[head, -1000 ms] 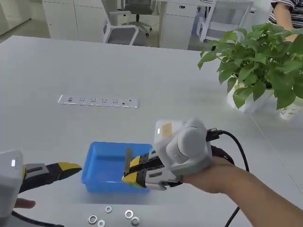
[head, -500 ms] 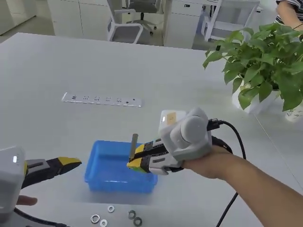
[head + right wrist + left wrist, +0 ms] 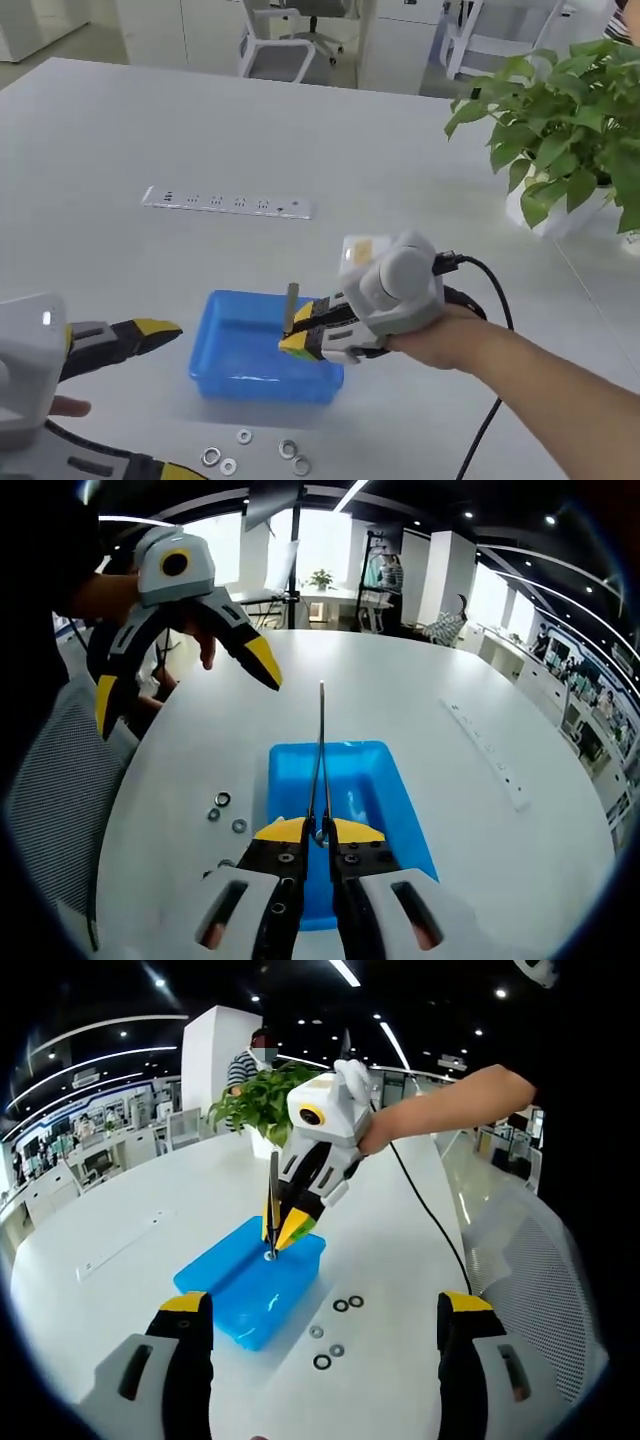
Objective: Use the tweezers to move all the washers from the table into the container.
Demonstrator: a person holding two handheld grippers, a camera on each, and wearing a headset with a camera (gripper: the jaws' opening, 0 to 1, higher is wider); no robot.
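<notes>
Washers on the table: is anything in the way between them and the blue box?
Nothing visible is. The washers lie on bare table close beside the blue container, whose top is open; only its low near wall stands between.

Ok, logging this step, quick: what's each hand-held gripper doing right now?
Left hand-held gripper: open, holding nothing.
Right hand-held gripper: shut on the tweezers, above the blue container.

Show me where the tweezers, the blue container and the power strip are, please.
tweezers (image 3: 321,715): right gripper view, on the thin shaft ahead of the jaws.
blue container (image 3: 262,386): head view, on its front wall.
power strip (image 3: 226,203): head view, on the middle of its top face.
</notes>
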